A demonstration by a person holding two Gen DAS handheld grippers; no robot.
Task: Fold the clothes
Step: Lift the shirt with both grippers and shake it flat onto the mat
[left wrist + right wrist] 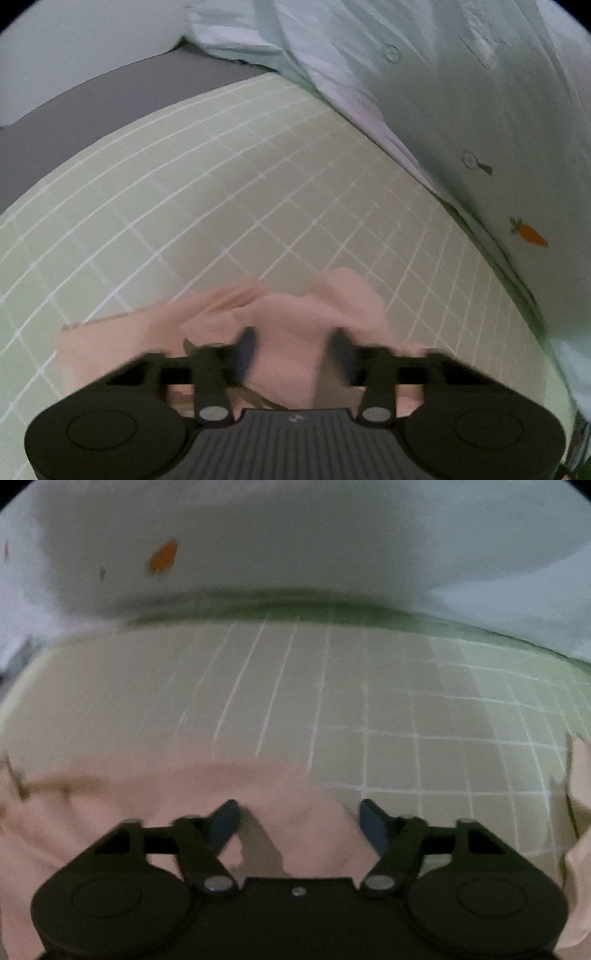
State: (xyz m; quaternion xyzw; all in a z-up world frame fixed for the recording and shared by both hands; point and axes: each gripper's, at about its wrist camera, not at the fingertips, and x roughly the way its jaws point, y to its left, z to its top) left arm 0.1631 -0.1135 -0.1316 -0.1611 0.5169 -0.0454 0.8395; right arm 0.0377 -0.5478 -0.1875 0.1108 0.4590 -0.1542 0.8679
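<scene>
**Handheld grippers, pair**

Left gripper (pixel 293 345): matte black housing, two round side discs, ribbed grey centre plate bearing a small emblem, silver pivot pins, dark blue finger pads (pixel 246 349).

Right gripper (pixel 299 821): same black housing and discs, smooth black centre plate, one small silver screw, silver pivots, blue fingers (pixel 223 823).

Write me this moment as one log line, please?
task: fold clothes | left gripper: open over pink garment | right gripper: open at pink garment's edge | surface: green grid mat
</scene>
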